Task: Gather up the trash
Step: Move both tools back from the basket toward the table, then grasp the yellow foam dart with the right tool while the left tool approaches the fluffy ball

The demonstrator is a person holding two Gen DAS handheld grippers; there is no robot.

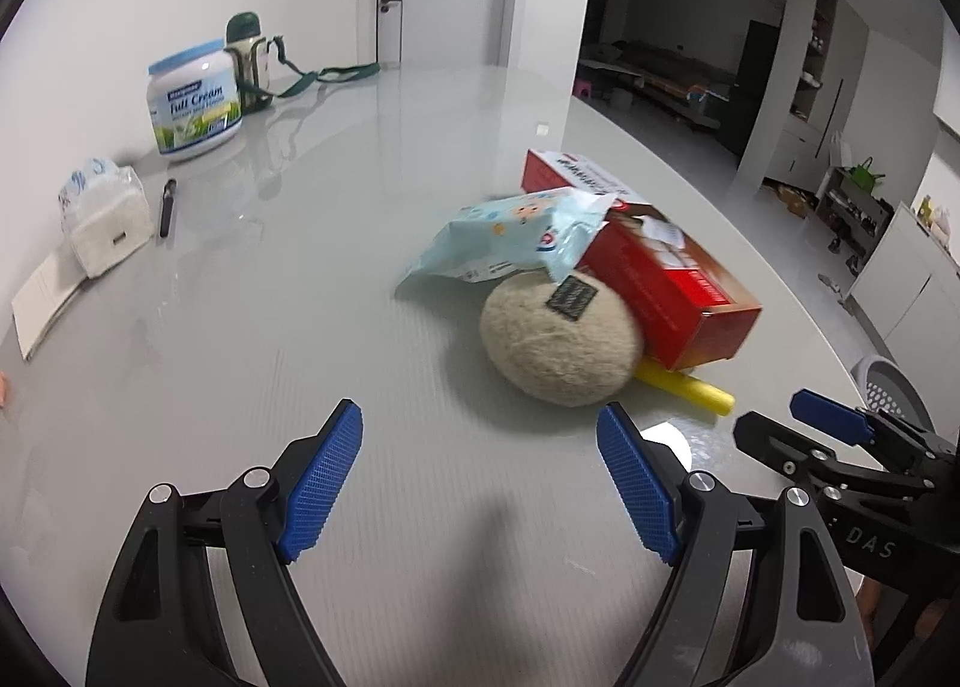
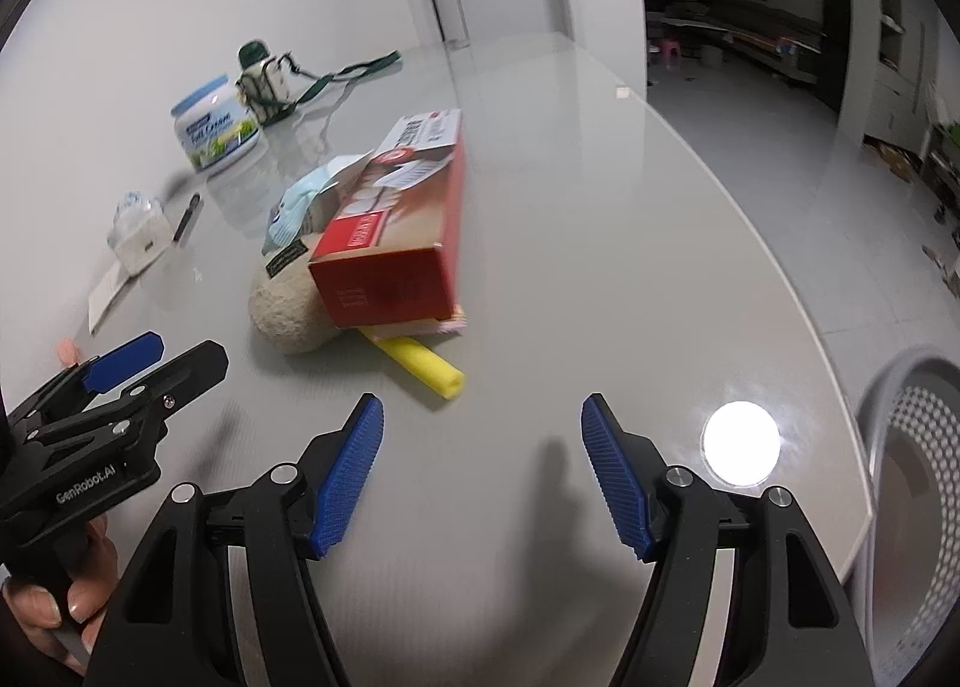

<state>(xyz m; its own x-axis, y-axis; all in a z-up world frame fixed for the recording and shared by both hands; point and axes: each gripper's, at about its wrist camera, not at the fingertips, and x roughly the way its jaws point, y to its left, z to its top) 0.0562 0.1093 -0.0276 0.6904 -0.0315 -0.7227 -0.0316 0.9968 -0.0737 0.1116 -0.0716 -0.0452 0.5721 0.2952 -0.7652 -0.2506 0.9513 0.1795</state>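
While both tools hover over the near part of the tabletop (image 1: 420, 147), nothing is picked yet; I judge this the approach step, before the first grasp. Left gripper (image 1: 480, 483): jaws spread wide, empty. Right gripper (image 2: 483, 474): jaws equally wide, empty.

Trash pile sits toward the right-hand edge of the tabletop, just ahead of both tools:
- red carton (image 1: 666, 273), rigid printed card, long and rectangular, lying tilted over the other items
- pale blue wrapper (image 1: 510, 237), thin crinkled film, torn open, resting against the carton
- beige ball (image 1: 561, 348), fuzzy, felt-like, rounded, dark label on top, touching the carton
- yellow tube (image 1: 690, 387), foam-like, cylindrical, poking out from under the carton

Perforated grey basket (image 2: 918, 483) stands beyond the tabletop's right edge, probable destination.

Next move likely calls for closing on one item; the carton is stiff and offers flat faces, the wrapper would crumple, the ball may compress.

Far left corner: milk powder tub (image 1: 195, 99), green-strapped flask (image 1: 249, 57); apparently not trash.
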